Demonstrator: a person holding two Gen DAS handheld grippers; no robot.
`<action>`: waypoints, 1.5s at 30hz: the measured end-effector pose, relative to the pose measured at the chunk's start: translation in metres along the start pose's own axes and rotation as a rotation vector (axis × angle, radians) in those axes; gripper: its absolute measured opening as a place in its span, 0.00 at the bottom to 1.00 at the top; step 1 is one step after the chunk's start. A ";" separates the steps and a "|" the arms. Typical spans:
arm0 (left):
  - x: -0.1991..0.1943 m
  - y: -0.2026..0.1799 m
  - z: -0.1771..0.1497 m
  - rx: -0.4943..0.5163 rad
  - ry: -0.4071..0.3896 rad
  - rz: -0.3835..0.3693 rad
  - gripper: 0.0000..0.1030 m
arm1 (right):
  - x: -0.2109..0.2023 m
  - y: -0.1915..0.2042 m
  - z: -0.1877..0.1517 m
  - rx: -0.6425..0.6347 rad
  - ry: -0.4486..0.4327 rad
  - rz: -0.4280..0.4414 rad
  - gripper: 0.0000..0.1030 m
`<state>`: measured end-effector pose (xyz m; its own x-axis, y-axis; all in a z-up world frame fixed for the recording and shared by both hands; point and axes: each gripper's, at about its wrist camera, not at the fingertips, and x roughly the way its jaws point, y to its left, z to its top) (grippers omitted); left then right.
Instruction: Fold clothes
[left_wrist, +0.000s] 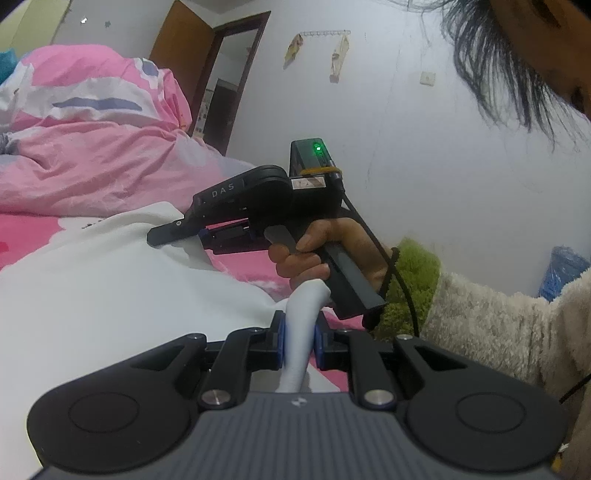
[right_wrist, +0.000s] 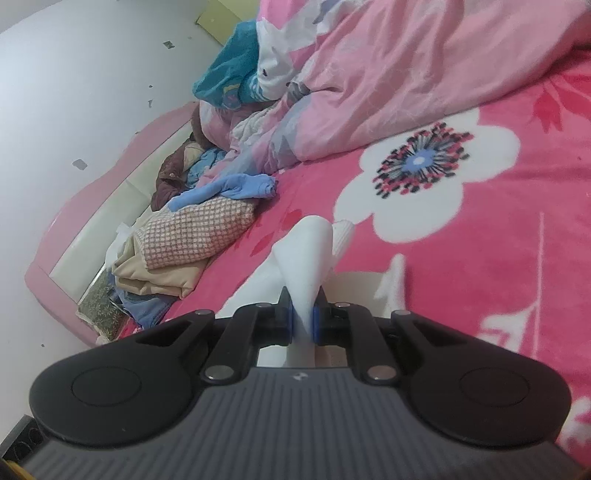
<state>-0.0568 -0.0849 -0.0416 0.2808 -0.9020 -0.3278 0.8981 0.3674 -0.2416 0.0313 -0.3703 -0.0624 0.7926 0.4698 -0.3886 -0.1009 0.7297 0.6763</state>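
Note:
A white garment (left_wrist: 110, 280) lies spread over the pink flowered bed. My left gripper (left_wrist: 299, 343) is shut on a bunched white fold of it (left_wrist: 304, 314) that rises between the blue pads. The right gripper (left_wrist: 177, 230) shows in the left wrist view, held by a hand, its tips at the garment's far edge. In the right wrist view my right gripper (right_wrist: 303, 325) is shut on a white fold (right_wrist: 308, 254) that stands up in a cone over the bedspread (right_wrist: 517, 221).
A crumpled pink quilt (right_wrist: 388, 74) lies at the back of the bed. A heap of other clothes (right_wrist: 184, 236) sits by the pink headboard (right_wrist: 81, 206). The person's fleece sleeve (left_wrist: 498, 332) is at the right, and a doorway (left_wrist: 229, 85) is behind.

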 end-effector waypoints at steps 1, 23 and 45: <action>0.002 0.000 -0.001 0.001 0.006 -0.001 0.15 | 0.000 -0.004 -0.001 0.009 0.002 0.001 0.08; -0.070 -0.032 -0.029 0.021 0.090 0.024 0.67 | -0.144 0.011 -0.084 0.227 -0.151 -0.135 0.35; -0.149 -0.014 -0.063 0.053 0.050 0.557 0.62 | -0.111 0.056 -0.197 0.514 -0.228 -0.099 0.39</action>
<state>-0.1327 0.0583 -0.0472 0.7021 -0.5630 -0.4360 0.6352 0.7719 0.0262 -0.1810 -0.2832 -0.1048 0.8988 0.2511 -0.3594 0.2406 0.4027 0.8831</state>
